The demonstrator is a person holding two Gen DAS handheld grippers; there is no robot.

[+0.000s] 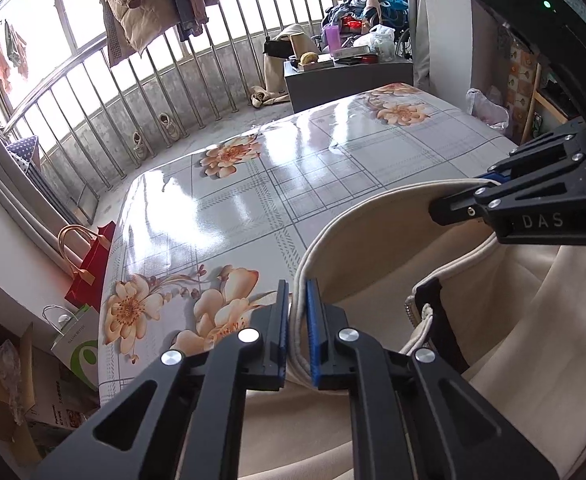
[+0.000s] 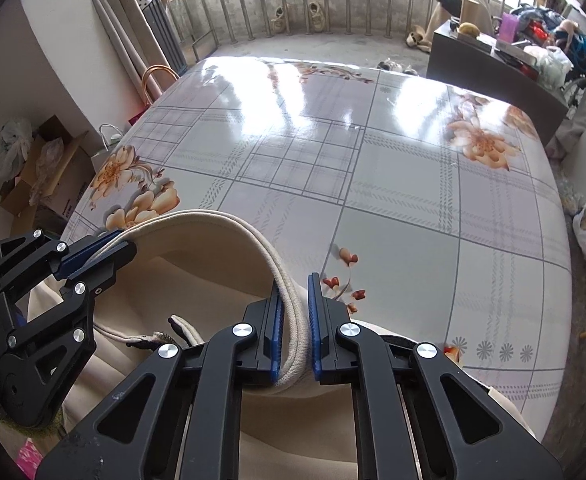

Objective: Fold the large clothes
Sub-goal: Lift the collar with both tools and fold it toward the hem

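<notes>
Glossy floral tablecloth (image 2: 393,200) on a table beside a railed balcony (image 1: 197,92).
Cream garment (image 2: 221,280) lies at the table's near edge; left gripper (image 1: 298,320) and right gripper (image 2: 295,320) are each clamped on its ribbed hem. Hanging coats (image 1: 141,8), a cluttered cabinet (image 1: 345,76) and a red bag (image 1: 89,268) surround the table.

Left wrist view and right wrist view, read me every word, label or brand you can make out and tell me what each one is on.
"DAS": white letters on the black body of the right gripper, seen in the left wrist view; the word may run on past the frame edge.
White and green paper bag on the floor: a line of small print, too blurred to read.
Cardboard box beside the table: dark printing, too small to read.
Nothing readable on the cream garment.
</notes>
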